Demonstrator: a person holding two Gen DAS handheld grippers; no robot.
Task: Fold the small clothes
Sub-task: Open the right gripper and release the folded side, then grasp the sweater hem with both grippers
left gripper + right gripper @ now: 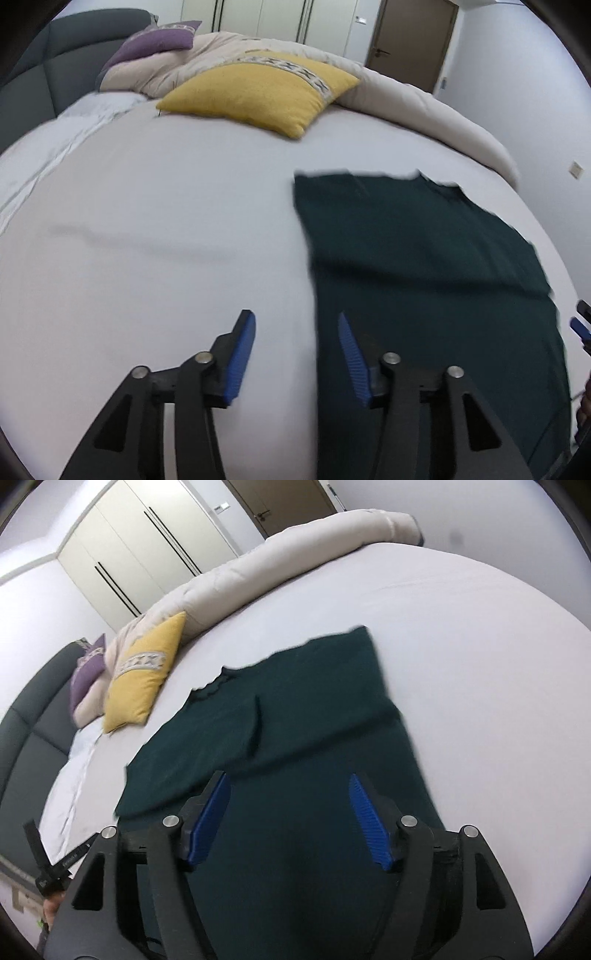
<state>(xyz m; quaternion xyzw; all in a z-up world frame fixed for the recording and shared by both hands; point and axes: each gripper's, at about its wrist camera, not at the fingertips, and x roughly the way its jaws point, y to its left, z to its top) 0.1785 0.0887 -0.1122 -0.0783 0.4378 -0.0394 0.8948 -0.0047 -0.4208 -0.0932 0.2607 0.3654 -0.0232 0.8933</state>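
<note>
Here's the dark green knit top [424, 258], spread flat on the pale grey bedsheet [166, 221], its scalloped neckline toward the far side and one sleeve folded in across the body. Left gripper [297, 354] hangs over the garment's left edge, blue ribbed pads apart, nothing between them: released. One finger sits above bare sheet, the other above the green fabric. Over to the other camera: right gripper [290, 819] hovers above the lower part of the top, jaws spread wide, empty too, the cloth lying loose beneath. Both views are a touch smeared. Beyond the garment, a mustard yellow cushion with a patterned band [258, 92] rests against a rumpled cream duvet [406, 96], with a purple pillow [155, 46] by the dark grey padded headboard [44, 66]. White wardrobe doors [129, 554] and a brown door [413, 40] stand behind.
</note>
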